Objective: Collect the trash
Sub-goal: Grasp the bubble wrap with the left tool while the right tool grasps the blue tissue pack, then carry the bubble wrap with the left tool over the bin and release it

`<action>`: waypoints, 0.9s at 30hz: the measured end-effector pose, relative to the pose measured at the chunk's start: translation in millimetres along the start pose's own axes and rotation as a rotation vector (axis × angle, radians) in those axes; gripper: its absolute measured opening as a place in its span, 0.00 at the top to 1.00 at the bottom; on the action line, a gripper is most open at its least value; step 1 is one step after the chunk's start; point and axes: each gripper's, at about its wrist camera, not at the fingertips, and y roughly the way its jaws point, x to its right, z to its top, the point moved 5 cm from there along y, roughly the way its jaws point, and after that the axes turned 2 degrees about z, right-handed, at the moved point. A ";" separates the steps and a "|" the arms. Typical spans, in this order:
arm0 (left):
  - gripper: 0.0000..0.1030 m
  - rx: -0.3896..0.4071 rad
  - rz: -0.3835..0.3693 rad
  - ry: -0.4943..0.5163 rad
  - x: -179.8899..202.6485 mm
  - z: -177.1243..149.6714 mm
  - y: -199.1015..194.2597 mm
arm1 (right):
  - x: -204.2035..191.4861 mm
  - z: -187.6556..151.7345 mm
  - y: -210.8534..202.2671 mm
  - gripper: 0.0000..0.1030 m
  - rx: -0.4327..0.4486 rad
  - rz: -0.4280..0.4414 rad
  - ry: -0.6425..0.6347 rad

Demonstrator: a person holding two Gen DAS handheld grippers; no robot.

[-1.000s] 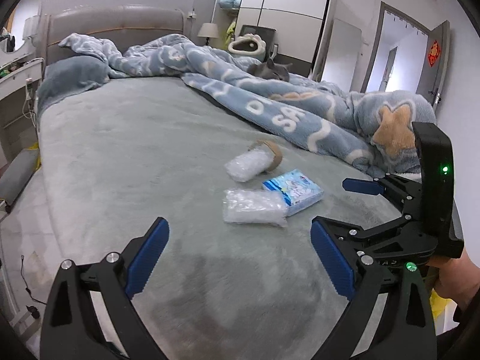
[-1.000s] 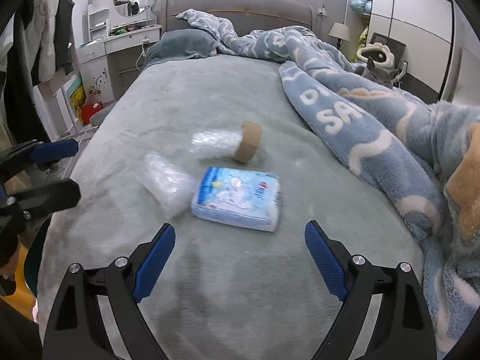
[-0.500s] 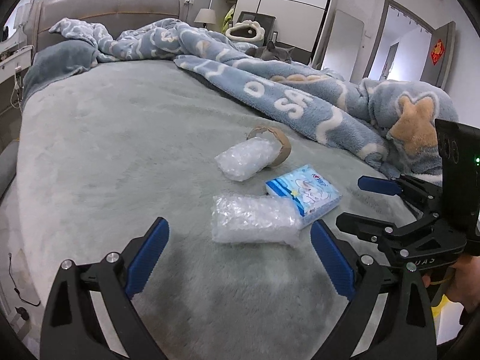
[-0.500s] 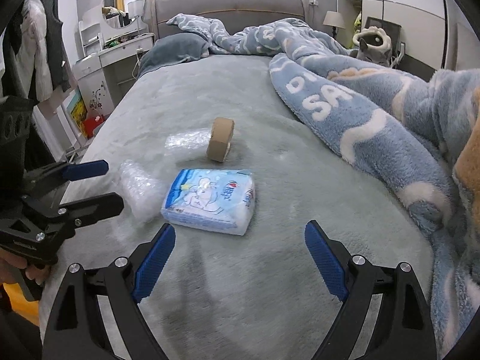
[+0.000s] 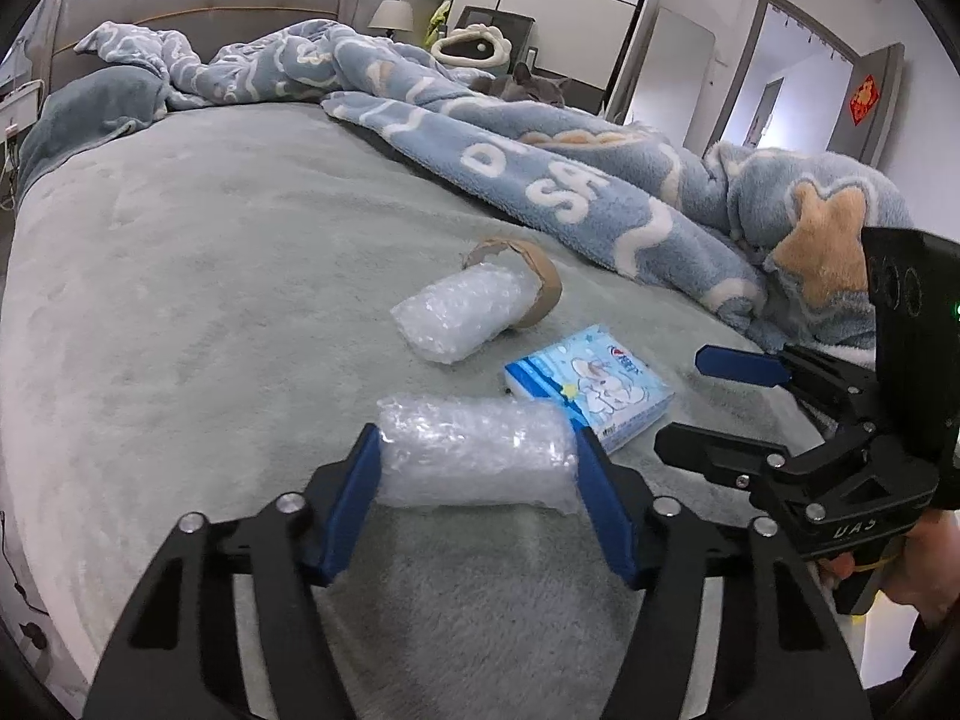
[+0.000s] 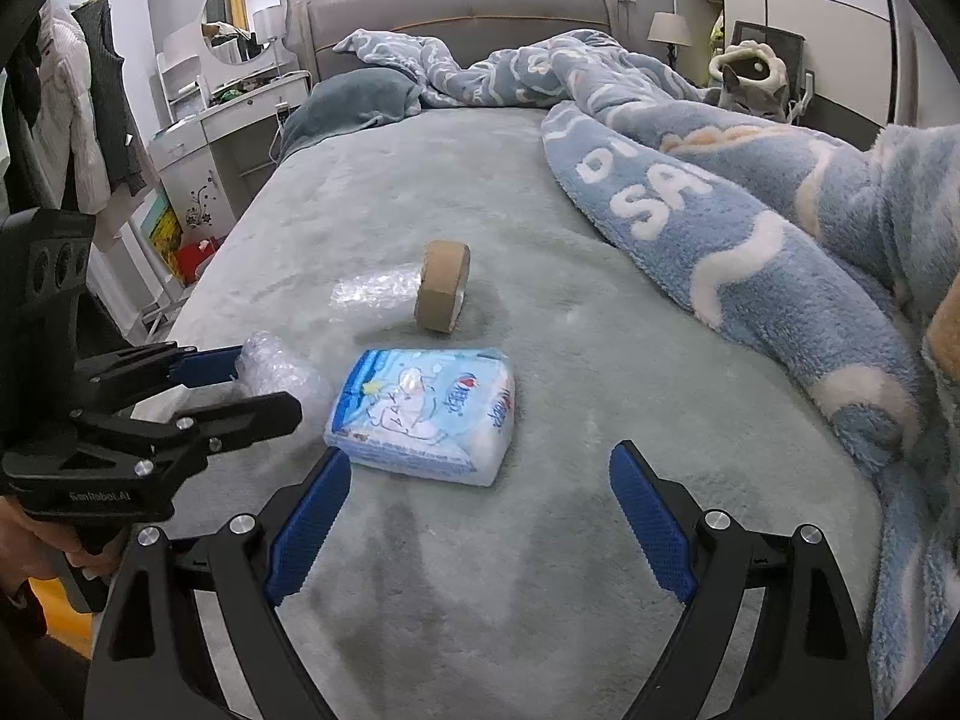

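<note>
Two claws over bed (image 5: 180, 276): L claw (image 5: 477, 483) clamped on bubble wrap (image 5: 474, 450); R claw (image 6: 474, 516) wide apart, tissue pack (image 6: 426, 414) at its 12 o'clock.

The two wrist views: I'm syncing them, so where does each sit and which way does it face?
Left wrist: behind the left hand-held gripper, facing up the bed; its fingers flank a bubble wrap roll; the right hand-held gripper shows beside it.
Right wrist: behind the open right hand-held gripper, facing the headboard; the left one shows.
Shared: tissue pack, tape roll, blanket.
</note>
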 end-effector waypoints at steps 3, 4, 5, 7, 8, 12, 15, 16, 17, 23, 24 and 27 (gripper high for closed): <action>0.38 0.015 0.017 -0.009 -6.8 2.9 -8.0 | -3.4 3.3 1.8 0.13 0.002 0.000 0.005; 0.38 0.020 0.024 -0.012 -9.6 3.5 -10.7 | -4.6 4.5 2.7 0.13 0.003 -0.002 0.007; 0.38 0.026 0.035 -0.017 -14.3 4.0 -14.6 | -5.9 5.8 4.2 0.13 0.002 -0.001 0.010; 0.38 0.031 0.045 -0.027 -20.9 4.3 -19.2 | -10.7 8.5 8.1 0.13 -0.002 0.000 0.009; 0.38 0.034 0.052 -0.036 -26.5 4.7 -22.0 | -13.1 9.5 10.4 0.13 -0.006 -0.004 0.007; 0.38 0.039 0.066 -0.065 -43.4 4.7 -31.8 | -22.8 14.0 19.2 0.13 -0.014 -0.005 0.008; 0.38 0.043 0.086 -0.076 -57.5 4.5 -42.2 | -25.8 14.4 27.8 0.13 -0.038 -0.037 0.018; 0.38 0.046 0.092 -0.084 -63.0 4.9 -46.4 | -26.0 14.1 30.7 0.13 -0.047 -0.049 0.025; 0.38 0.049 0.099 -0.091 -68.0 5.8 -50.7 | -26.0 13.7 33.7 0.13 -0.058 -0.062 0.031; 0.38 0.068 0.161 -0.094 -92.1 7.2 -76.5 | -27.2 9.8 48.1 0.27 -0.116 -0.142 0.042; 0.38 0.069 0.169 -0.088 -94.1 6.7 -79.8 | -26.6 9.9 48.5 0.27 -0.118 -0.149 0.052; 0.38 0.072 0.181 -0.087 -101.3 4.6 -92.1 | -26.0 12.5 48.1 0.29 -0.122 -0.161 0.076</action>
